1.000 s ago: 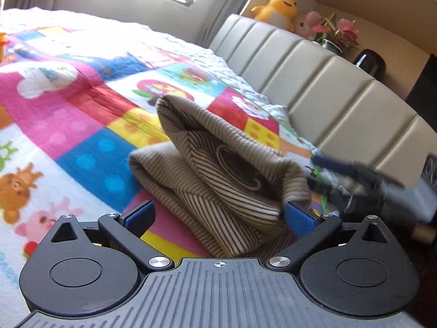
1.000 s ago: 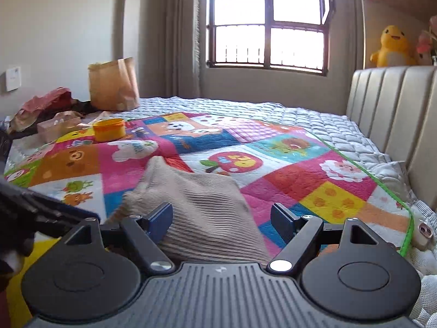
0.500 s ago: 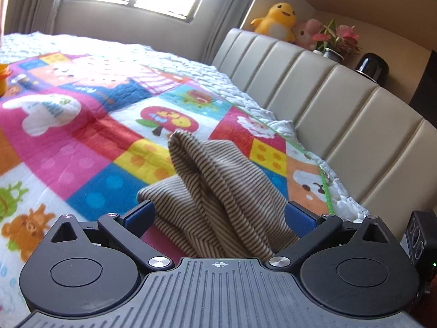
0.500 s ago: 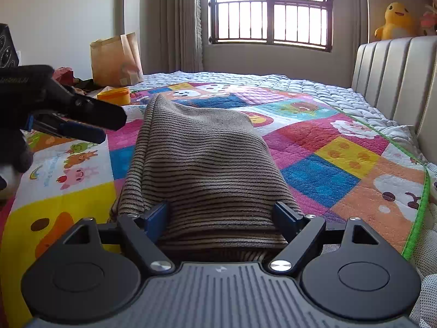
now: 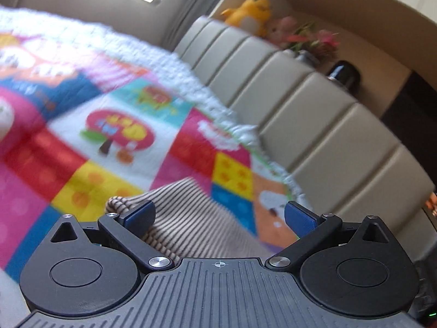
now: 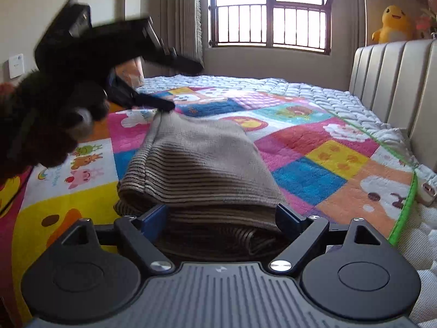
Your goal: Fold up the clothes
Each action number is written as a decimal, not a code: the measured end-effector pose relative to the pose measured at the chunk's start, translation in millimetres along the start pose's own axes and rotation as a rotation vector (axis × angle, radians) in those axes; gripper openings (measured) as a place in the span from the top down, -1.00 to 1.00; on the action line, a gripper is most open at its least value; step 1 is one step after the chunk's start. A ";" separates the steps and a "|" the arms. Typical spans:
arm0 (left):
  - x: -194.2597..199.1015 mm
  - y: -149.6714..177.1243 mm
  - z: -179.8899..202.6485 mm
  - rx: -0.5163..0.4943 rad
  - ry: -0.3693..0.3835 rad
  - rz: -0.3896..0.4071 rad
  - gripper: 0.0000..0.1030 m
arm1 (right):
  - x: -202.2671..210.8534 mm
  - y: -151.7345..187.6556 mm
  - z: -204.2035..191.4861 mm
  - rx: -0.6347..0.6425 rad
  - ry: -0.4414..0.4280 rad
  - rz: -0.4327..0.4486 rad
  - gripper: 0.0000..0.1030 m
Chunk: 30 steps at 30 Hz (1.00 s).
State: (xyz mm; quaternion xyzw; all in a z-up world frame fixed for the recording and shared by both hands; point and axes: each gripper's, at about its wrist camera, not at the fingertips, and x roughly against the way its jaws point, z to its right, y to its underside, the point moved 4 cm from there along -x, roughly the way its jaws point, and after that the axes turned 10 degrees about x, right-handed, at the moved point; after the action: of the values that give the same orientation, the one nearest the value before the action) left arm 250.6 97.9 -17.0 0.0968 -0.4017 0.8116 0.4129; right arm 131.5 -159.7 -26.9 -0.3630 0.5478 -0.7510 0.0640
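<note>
Right wrist view, right claw [image 6: 221,218] opening around folded striped garment [image 6: 196,164], left claw [image 5: 218,216] wide open, no readable writing

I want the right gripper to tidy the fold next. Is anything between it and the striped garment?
Nothing visible is in the way. The striped garment lies on the quilt with its near edge between the opening jaws of the right gripper. The left gripper is at the garment's far corner, off to the left.

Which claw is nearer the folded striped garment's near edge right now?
Right. The right claw straddles the striped garment at its near edge, jaws opening. The left claw is open, above the garment's far end.
</note>
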 end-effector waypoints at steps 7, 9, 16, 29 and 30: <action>3.1 22.6 -40.9 0.077 -0.008 0.009 -0.99 | -5.3 -39.0 -10.6 -0.011 -0.112 0.100 -0.67; 8.3 20.7 -45.0 0.101 -0.004 0.015 -0.99 | -32.1 -27.2 -26.9 0.053 -0.141 0.007 -0.67; 53.9 29.5 -62.1 0.194 -0.082 0.102 -1.00 | -25.8 -16.9 -42.5 0.115 -0.082 0.009 -0.73; 103.3 50.4 -75.1 0.282 -0.162 0.195 -1.00 | -39.6 -8.2 -85.9 0.333 0.096 0.096 -0.49; 103.3 52.1 -77.8 0.291 -0.164 0.195 -1.00 | -36.1 -13.0 -80.1 0.291 0.095 0.112 -0.48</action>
State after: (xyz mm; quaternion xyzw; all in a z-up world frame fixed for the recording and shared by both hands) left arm 159.1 198.5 -47.6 0.1820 -0.3197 0.8867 0.2800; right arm 112.4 -74.6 -43.6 -0.2827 0.4552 -0.8340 0.1317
